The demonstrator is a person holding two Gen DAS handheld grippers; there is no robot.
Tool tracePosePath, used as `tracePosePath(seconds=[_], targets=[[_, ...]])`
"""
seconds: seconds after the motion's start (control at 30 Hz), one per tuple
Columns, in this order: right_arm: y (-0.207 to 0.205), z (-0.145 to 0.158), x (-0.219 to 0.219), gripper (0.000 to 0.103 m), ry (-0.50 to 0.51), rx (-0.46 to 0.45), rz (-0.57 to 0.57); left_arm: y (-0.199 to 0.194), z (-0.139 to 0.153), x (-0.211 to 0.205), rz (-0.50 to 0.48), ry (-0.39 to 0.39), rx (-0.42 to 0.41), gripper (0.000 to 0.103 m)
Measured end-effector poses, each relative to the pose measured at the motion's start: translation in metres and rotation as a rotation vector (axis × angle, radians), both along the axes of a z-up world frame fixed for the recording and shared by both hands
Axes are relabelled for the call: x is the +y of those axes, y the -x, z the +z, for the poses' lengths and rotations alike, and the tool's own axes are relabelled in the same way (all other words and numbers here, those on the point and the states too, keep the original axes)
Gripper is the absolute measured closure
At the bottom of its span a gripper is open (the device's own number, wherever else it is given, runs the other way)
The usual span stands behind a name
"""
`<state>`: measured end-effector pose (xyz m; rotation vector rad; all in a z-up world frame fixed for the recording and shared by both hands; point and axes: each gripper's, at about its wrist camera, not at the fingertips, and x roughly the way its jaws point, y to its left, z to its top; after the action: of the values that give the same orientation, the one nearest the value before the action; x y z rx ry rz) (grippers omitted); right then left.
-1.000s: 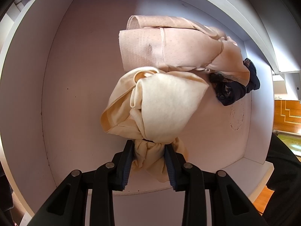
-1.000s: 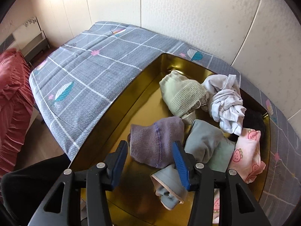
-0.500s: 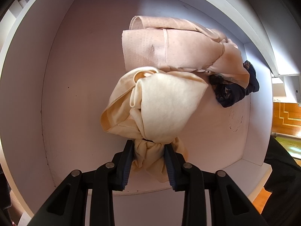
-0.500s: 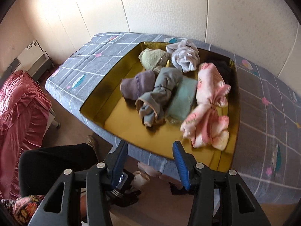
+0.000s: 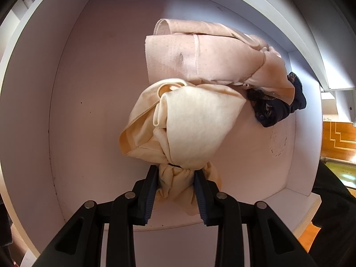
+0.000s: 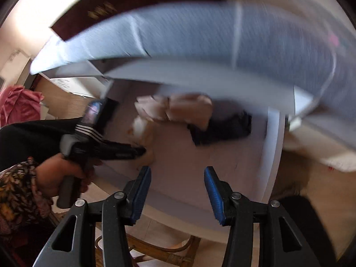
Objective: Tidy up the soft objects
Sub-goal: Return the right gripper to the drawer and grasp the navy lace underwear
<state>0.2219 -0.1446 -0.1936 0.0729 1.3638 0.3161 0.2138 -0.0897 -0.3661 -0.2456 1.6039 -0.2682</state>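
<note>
My left gripper (image 5: 175,178) is shut on the knotted tail of a cream cloth bundle (image 5: 184,129) that rests inside a white drawer (image 5: 73,115). Behind it lies a folded peach cloth (image 5: 211,60), with a dark navy lace garment (image 5: 273,109) at the right. My right gripper (image 6: 177,173) is open and empty above the drawer's front edge. In the blurred right wrist view I see the left gripper (image 6: 106,151) held in a hand, the pale cloths (image 6: 178,109) and the dark garment (image 6: 222,126).
The drawer (image 6: 271,155) has white walls on all sides. A grey patterned bed cover (image 6: 222,35) hangs above it. A pink-red cloth (image 6: 17,102) lies far left. Wooden floor (image 5: 338,138) shows at the right.
The right gripper has swung from the yellow tray of clothes on the bed down to the drawer, still open. The left gripper holds the cream bundle almost still.
</note>
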Motion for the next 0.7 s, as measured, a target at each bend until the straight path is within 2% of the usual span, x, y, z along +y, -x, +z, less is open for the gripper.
tracePosePath(seconds=[0.2, 0.3, 0.4, 0.53, 0.7], targets=[[-0.004, -0.073, -0.031, 0.052, -0.044, 0.168, -0.280, 0.001, 0.001, -0.002, 0.006, 0.002, 0.000, 0.071], [-0.010, -0.098, -0.046, 0.052, -0.070, 0.216, -0.432, 0.002, 0.002, -0.002, 0.001, -0.003, -0.003, 0.071], [-0.025, -0.111, -0.052, 0.052, -0.087, 0.215, -0.519, 0.002, 0.002, -0.005, -0.007, -0.011, -0.006, 0.071], [-0.044, -0.119, -0.054, 0.052, -0.072, 0.181, -0.580, 0.002, 0.003, -0.007, -0.002, -0.008, -0.005, 0.071], [-0.057, -0.128, -0.060, 0.050, -0.118, 0.147, -0.666, 0.002, 0.002, -0.007, -0.006, -0.009, -0.007, 0.071]])
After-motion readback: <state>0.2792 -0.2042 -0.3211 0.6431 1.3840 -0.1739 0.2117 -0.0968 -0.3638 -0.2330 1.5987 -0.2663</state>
